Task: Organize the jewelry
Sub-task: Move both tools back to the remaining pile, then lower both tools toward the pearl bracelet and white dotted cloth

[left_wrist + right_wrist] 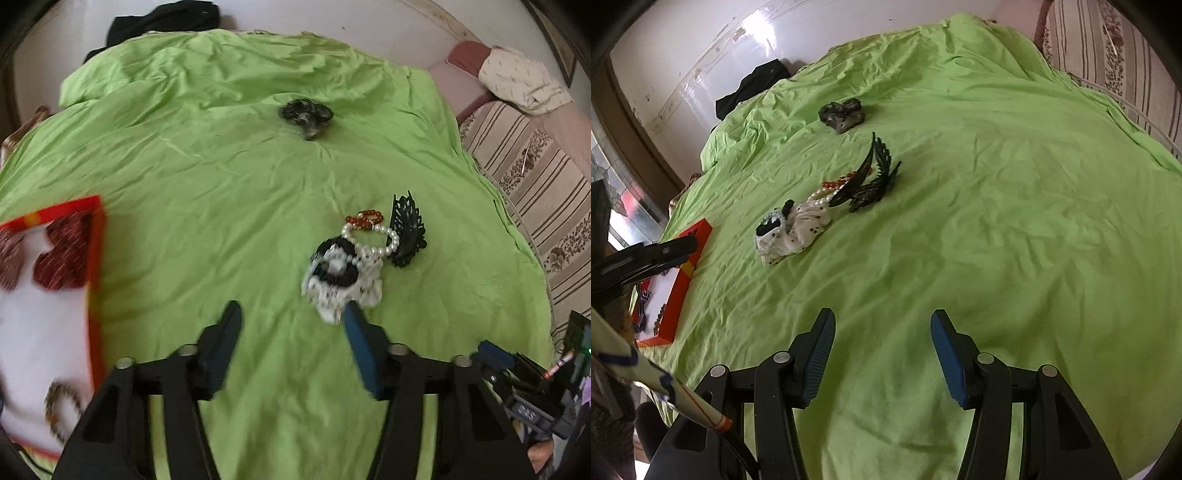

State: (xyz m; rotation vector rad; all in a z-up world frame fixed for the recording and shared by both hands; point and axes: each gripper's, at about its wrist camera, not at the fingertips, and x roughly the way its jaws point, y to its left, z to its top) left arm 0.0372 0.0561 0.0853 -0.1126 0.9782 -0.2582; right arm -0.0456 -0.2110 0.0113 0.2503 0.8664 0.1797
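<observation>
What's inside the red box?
The red box has a white lining. A dark beaded piece and small brown beads lie in it. The left gripper covers part of it, so anything under there is hidden.

Green-sheeted bed (997, 184) carries scrunchie pile (792, 230), hair claw (871, 181), red box (685, 275).

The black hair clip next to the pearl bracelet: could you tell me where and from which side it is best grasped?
Grip the black hair clip across its two raised, curved toothed halves, near the top, where they stand clear of the green sheet. Come from above on the side away from the pearl bracelet and the white scrunchie, which lie against its other side. The empty right claw looks better placed.
</observation>
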